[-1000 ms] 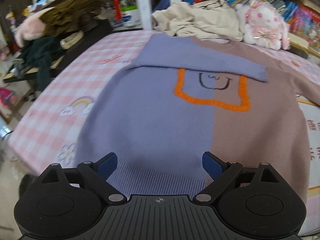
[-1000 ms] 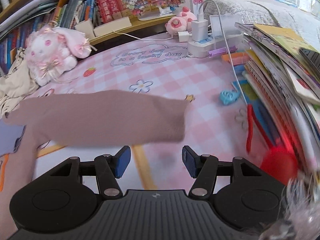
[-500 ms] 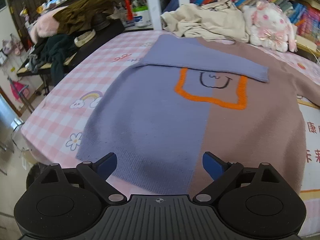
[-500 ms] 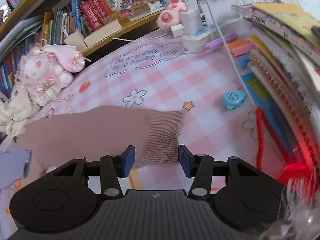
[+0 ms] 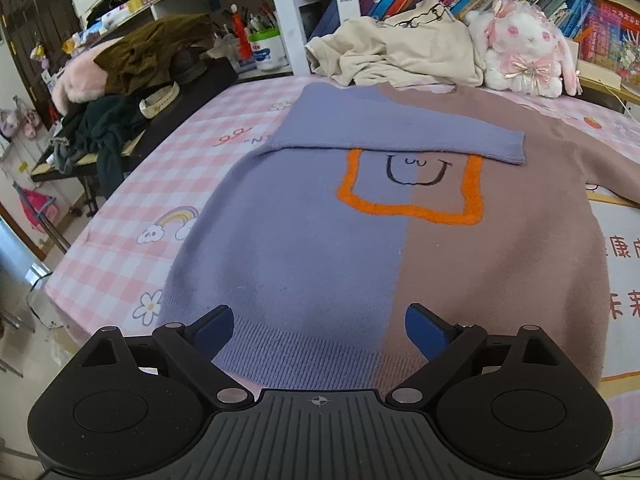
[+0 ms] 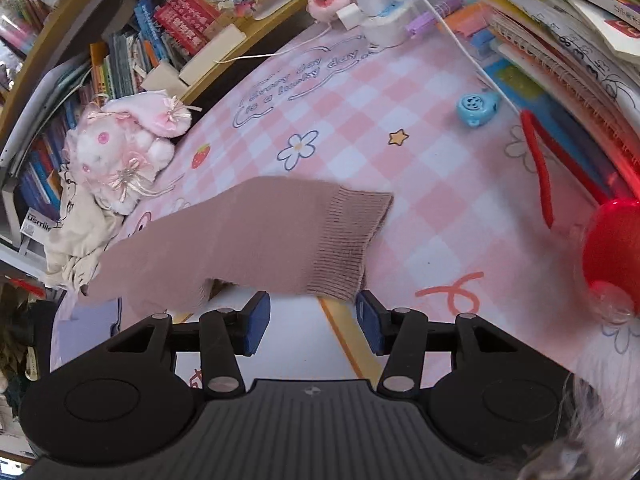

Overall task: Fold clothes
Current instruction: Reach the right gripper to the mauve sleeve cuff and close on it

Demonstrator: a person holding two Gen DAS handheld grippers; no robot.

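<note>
A sweater [image 5: 320, 240], purple on the left half and brown on the right, lies flat on the pink checked bed sheet [image 5: 140, 200]. It bears an orange square with a drawn face. Its purple sleeve [image 5: 400, 136] is folded across the chest. My left gripper [image 5: 320, 328] hovers open above the ribbed hem, holding nothing. In the right wrist view the brown sleeve [image 6: 248, 240] stretches out over the sheet. Its ribbed cuff [image 6: 348, 248] ends just beyond my right gripper [image 6: 312, 320], whose jaws stand apart and do not pinch the cloth.
A beige clothes pile [image 5: 400, 52] and a plush rabbit [image 5: 524, 52] sit at the bed's far edge below bookshelves. Dark clothes cover a black table [image 5: 120, 120] to the left. Stacked books [image 6: 560, 40], a blue toy [image 6: 476, 106] and a power strip [image 6: 384, 20] border the sleeve's side.
The right gripper has rolled and narrowed a little. The cuff, between its fingers half a second ago, now lies just past the tips. The left gripper drew back slightly from the hem.
</note>
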